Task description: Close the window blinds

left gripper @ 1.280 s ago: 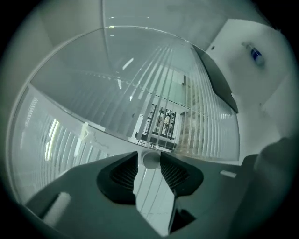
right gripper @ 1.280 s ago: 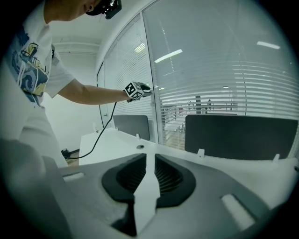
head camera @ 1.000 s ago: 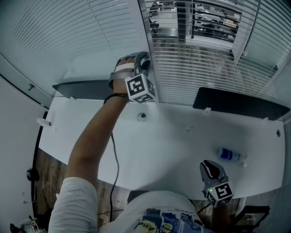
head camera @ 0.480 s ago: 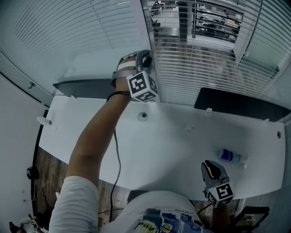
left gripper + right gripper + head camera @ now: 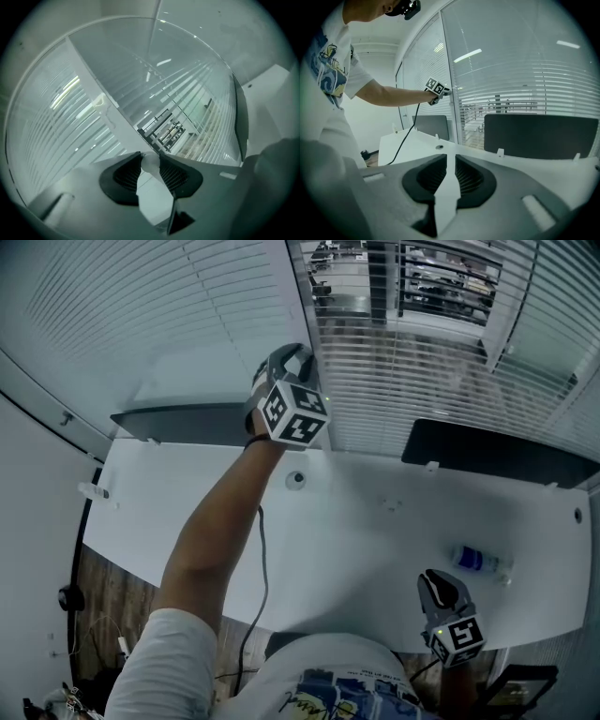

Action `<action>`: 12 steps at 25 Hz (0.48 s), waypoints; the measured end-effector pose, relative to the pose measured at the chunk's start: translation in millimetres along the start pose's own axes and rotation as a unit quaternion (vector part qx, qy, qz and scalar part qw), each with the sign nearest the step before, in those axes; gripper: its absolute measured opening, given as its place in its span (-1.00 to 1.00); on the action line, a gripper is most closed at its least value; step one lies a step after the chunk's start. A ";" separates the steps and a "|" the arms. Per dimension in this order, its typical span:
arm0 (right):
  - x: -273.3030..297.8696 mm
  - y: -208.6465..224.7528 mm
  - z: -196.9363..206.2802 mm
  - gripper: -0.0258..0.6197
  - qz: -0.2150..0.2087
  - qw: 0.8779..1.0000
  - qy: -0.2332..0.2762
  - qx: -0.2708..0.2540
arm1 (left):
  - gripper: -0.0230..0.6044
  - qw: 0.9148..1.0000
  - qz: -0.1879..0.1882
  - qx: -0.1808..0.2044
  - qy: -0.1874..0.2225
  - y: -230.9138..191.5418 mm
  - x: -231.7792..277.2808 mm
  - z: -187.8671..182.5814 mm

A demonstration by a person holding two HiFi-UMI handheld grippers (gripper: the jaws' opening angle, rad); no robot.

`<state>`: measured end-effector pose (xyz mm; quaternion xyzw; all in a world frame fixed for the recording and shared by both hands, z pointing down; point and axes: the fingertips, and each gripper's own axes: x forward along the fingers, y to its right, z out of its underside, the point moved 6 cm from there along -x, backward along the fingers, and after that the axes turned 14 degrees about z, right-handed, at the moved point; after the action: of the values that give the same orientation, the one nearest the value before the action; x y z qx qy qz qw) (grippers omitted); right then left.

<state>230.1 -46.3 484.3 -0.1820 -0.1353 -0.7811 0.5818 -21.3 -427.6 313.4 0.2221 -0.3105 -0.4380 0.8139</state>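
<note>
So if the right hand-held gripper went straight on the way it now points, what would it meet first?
Most likely the white desk: the right hand-held gripper, jaws empty, aims low across its top. If it clears that, the window frame post behind is next. Depth is hard to judge.

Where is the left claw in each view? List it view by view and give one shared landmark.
Head view: left claw at upper middle, at the end of the outstretched arm, against the window post.
Left gripper view: its own jaws at bottom middle, closed on a pale rod.
Right gripper view: small, upper left of centre, beside the post.
Shared landmark: the window post between the blinds.
</note>
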 end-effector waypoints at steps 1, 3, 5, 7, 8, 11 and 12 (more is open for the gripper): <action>0.3 0.0 0.6 -0.79 0.000 1.000 0.000 0.000 | -0.53 1.000 -0.002 -0.030 0.006 -1.2 -0.6 -0.1; 0.6 -0.9 1.0 -0.79 -0.002 1.000 0.000 -0.003 | -0.53 0.995 -0.004 -0.093 0.018 -3.8 -2.3 -0.4; 0.8 -0.9 0.5 -0.79 -0.002 1.000 -0.002 -0.006 | -0.53 0.989 -0.006 -0.147 0.030 -5.3 -3.6 -0.1; 1.6 -0.4 -0.2 -0.79 -0.002 1.000 0.000 -0.005 | -0.53 0.981 -0.007 -0.191 0.043 -6.9 -4.6 0.4; 1.8 0.0 -0.1 -0.79 -0.002 1.000 0.000 -0.005 | -0.53 0.976 -0.008 -0.211 0.050 -7.9 -5.3 0.8; 0.8 1.8 2.0 -0.79 -0.002 1.000 0.001 -0.003 | -0.53 0.957 -0.002 -0.280 0.069 -10.5 -8.2 2.7; 0.7 2.8 3.6 -0.79 -0.002 1.000 0.000 -0.002 | -0.53 0.950 0.001 -0.304 0.075 -11.0 -8.6 3.6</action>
<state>233.0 -46.2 487.8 -0.1829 -0.1341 -0.7827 0.5796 -33.7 -426.3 306.3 -0.0044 -0.1008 -0.4928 0.8643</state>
